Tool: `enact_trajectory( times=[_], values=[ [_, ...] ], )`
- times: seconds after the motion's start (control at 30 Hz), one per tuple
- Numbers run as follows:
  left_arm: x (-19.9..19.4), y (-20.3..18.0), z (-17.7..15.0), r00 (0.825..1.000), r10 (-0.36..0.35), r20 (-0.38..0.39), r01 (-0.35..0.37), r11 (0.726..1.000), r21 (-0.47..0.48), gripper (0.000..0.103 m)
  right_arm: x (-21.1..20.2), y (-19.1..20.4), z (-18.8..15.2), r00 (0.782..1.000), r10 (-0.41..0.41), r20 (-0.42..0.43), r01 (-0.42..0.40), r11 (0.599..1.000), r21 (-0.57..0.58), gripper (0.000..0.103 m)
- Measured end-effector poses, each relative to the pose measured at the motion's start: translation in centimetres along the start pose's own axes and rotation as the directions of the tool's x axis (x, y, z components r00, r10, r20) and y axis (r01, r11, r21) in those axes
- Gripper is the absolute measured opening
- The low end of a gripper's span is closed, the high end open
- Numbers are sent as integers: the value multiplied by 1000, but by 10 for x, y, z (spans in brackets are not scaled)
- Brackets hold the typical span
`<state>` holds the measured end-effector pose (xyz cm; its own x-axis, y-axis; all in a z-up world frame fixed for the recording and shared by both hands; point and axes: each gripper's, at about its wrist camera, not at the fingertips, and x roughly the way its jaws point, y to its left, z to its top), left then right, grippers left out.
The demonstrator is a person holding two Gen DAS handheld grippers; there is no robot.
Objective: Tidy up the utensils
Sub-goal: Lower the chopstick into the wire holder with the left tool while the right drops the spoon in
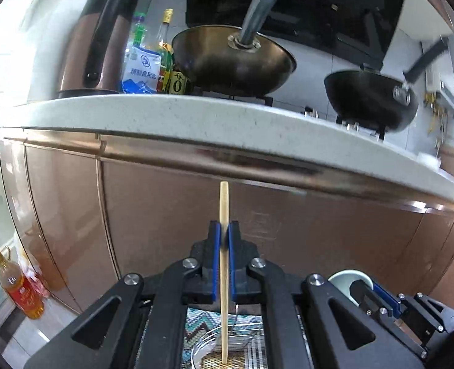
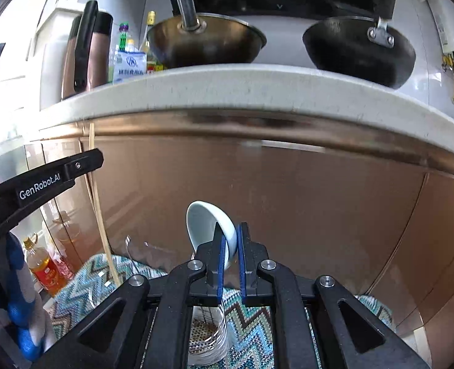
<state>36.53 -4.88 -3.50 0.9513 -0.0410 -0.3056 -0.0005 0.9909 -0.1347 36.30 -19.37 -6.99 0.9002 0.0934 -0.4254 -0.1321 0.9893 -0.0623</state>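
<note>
Chopstick [image 1: 224, 246] pinched upright in left gripper [image 1: 224, 236] fingers, white bowl [image 2: 210, 230] clamped by rim in right gripper [image 2: 230, 246], both carried off the patterned mat [image 2: 251, 332] below the table edge [image 1: 196, 117], likely for sorting.

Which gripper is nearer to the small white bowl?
Right. The right gripper holds the white bowl by its rim between its fingers. The left gripper is apart, to the bowl's left, shut on a wooden stick.
</note>
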Motion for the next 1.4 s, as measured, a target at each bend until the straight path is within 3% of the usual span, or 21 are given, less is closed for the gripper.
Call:
enact_trajectory(
  times=[0.13, 0.2, 0.43, 0.77, 1.1, 1.4],
  values=[
    [-1, 0, -13, 1000, 23, -10, -23, 999, 34, 9, 4, -2, -15, 999, 24, -24, -24, 999, 21, 21],
    [-6, 3, -13, 1000, 10, -19, -9, 1000, 30, 13, -1, -3, -16, 1000, 25, -14, -24, 999, 28, 35],
    [-57, 5, 14, 1000, -9, 30, 7, 998, 69, 20, -40, -6, 4, 999, 11, 33, -12, 1000, 21, 36],
    [-160, 31, 60, 998, -4, 61, 1, 999, 48, 29, -153, -11, 44, 993, 0, 118, -2, 1000, 18, 36],
    [-243, 71, 68, 1000, 9, -7, -9, 999, 54, 29, -260, -18, 37, 989, 18, 149, -19, 1000, 4, 36],
    [-250, 104, 32, 987, -39, -158, 40, 999, 2, 29, -276, -23, 14, 995, 53, 90, -52, 999, -8, 35]
  ],
)
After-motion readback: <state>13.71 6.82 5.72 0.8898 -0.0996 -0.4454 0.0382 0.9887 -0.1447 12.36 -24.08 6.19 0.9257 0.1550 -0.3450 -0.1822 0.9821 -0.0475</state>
